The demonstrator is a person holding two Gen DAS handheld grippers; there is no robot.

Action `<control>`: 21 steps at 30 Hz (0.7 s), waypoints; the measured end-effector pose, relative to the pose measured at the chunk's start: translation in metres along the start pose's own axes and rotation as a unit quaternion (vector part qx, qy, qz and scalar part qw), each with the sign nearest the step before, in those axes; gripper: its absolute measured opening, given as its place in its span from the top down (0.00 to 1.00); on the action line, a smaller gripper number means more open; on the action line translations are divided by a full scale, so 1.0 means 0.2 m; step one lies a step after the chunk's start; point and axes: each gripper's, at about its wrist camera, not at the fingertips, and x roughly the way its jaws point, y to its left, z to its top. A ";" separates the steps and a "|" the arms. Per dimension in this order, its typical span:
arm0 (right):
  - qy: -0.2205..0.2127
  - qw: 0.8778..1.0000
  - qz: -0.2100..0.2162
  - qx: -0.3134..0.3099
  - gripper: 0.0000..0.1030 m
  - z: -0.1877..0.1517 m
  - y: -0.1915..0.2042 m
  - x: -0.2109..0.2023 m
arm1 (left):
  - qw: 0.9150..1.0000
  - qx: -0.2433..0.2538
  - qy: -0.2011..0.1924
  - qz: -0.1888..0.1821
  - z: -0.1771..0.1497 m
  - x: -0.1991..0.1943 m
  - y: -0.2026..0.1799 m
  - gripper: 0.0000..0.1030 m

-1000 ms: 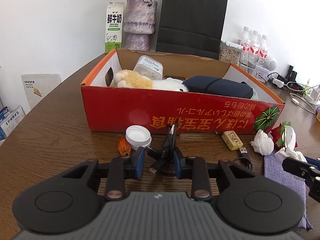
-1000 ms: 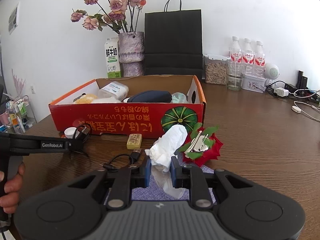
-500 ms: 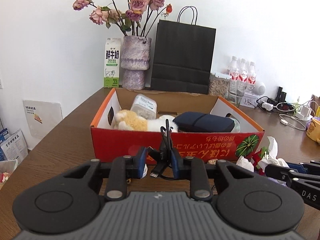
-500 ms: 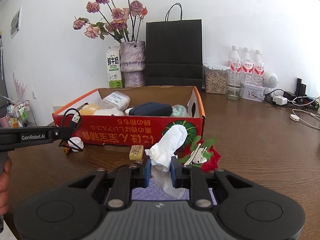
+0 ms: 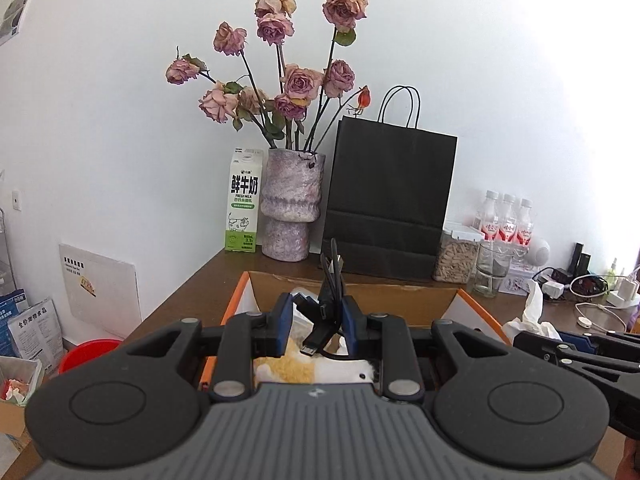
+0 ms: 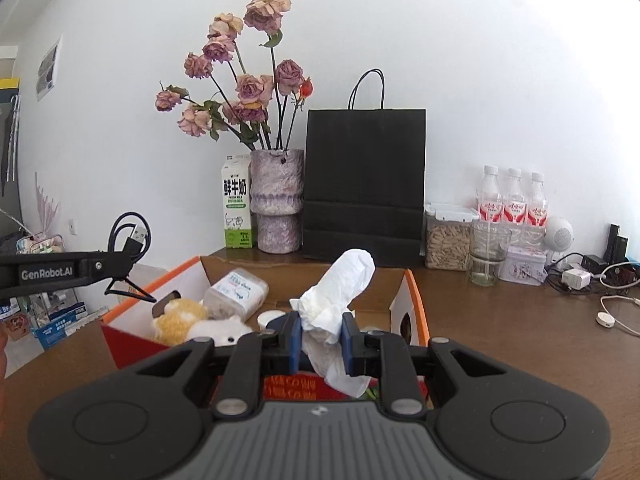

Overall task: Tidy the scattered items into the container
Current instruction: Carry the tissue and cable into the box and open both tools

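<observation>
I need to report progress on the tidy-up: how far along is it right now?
Done: a plush toy, clear plastic jar and dark pouch already lie in the red box.
In hand: the left gripper holds a black USB cable, the right gripper a crumpled tissue, both up at the box.
Left: releasing both inside. Anything on the table by the box is hidden from view.

Back of the table, along the white wall

A milk carton [image 5: 243, 200], a vase of dried roses [image 5: 291, 204], a black paper bag [image 5: 390, 204] and three water bottles [image 6: 513, 204] stand side by side.
</observation>
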 end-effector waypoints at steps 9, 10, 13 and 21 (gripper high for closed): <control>-0.009 0.999 -0.005 0.035 0.81 0.15 -0.02 0.39 | 1.000 -0.009 -0.005 0.016 0.04 0.37 -0.03 0.74; 0.000 0.999 -0.007 0.035 0.81 0.13 -0.03 0.44 | 1.000 -0.008 0.000 0.018 0.02 0.42 -0.03 0.74; 0.027 0.999 -0.013 0.024 0.81 0.06 -0.03 0.51 | 0.999 0.005 0.042 0.019 -0.05 0.51 -0.02 0.75; 0.038 0.999 -0.020 0.019 0.81 0.00 0.00 0.53 | 0.999 0.025 0.039 0.021 -0.10 0.51 -0.03 0.82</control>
